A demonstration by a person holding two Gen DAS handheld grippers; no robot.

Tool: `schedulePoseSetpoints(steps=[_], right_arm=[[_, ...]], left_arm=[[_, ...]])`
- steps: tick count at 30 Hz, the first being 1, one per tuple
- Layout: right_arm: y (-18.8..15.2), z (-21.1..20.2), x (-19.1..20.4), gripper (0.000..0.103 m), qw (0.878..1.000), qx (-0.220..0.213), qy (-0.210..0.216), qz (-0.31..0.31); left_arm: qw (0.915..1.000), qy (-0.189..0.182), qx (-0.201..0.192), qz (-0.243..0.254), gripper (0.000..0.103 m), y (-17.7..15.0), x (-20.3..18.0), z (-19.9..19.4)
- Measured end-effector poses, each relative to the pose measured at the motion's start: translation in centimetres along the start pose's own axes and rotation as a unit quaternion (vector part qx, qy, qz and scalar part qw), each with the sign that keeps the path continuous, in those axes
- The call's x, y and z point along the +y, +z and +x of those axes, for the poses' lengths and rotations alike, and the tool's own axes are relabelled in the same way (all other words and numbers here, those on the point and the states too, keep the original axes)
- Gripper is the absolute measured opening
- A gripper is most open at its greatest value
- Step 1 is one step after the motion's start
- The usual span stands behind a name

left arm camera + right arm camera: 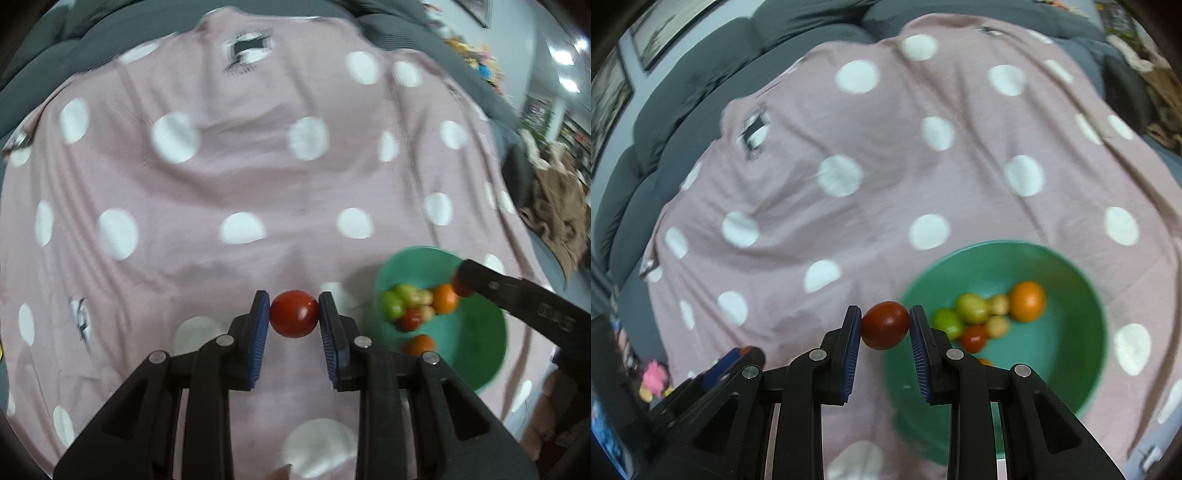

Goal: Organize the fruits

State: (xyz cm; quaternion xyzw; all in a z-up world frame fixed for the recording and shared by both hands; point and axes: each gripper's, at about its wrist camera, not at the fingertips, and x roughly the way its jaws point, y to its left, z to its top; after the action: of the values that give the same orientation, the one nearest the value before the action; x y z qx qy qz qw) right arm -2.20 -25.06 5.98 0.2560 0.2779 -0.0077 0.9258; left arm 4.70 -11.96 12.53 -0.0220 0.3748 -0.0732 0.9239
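I can't read the embossed lettering on the arm of my right gripper (466, 281); it's blurred. My left gripper (294, 314) is clenched on a red tomato (294, 313), held above the pink polka-dot cloth (236, 177). My right gripper pinches another red fruit (885, 325) at the near-left rim of the green bowl (1071, 350), toward the cloth's right edge. Inside it lie an orange (1027, 300), green fruits (971, 306) and a small red one (974, 338). A grey sofa (665, 122) borders the cloth's far edge.

Grey sofa (683, 110), dotted pink cloth (258, 184), framed pictures (665, 26)
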Motion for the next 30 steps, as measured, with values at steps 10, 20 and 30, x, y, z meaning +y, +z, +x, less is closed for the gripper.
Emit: schedulePoseSetpoints(steps=[10, 20, 30], right_arm=[[0.3, -0.5, -5.5, 0.029, 0.996, -0.008, -0.075, 0.044], [-0.1, 0.1, -7.1, 0.029, 0.994, 0.006, -0.096, 0.049], [-0.2, 0.9, -5.7, 0.029, 0.997, 0.017, -0.076, 0.029]], left_arm=[[0.9970, -0.063, 0.022, 0.040, 0.025, 0.3, -4.9, 2.3], [0.9942, -0.087, 0.040, 0.049, 0.026, -0.6, -5.9, 3.2], [0.9933, 0.088, 0.068, -0.032, 0.062, -1.9, 8.0, 3.5]])
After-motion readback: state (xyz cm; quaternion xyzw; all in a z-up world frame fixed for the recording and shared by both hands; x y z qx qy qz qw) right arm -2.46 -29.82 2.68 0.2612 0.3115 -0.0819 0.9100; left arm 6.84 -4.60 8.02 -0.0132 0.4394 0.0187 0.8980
